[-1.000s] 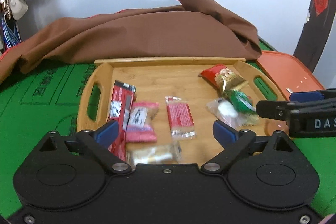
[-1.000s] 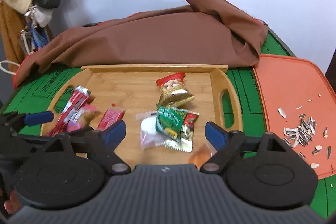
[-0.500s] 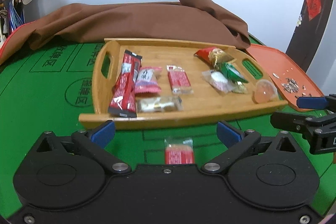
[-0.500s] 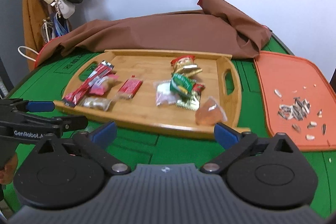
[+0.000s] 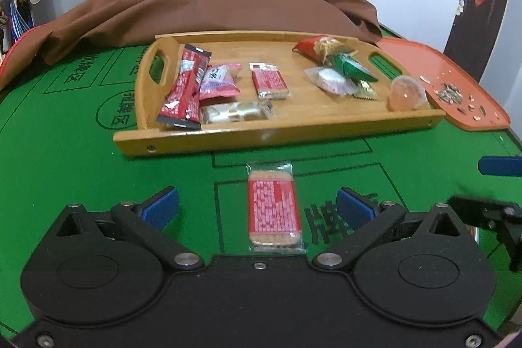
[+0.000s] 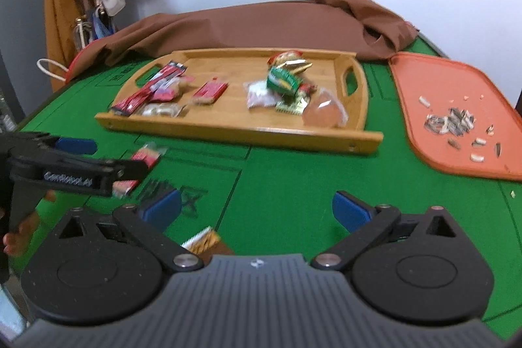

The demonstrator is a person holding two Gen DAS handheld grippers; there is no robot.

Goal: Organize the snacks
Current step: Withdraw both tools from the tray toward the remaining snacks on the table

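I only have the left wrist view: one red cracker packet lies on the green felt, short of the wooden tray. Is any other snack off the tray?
Observer: Yes. The right wrist view shows a brown and yellow striped packet on the green felt, just in front of the right gripper.
Operator: Are its jaws around that packet?
Observer: No. They stand wide open, and the packet lies short of the blue pads, nearer the left one.

Both grippers (image 5: 257, 204) (image 6: 257, 206) drew back from the tray (image 5: 293, 129).
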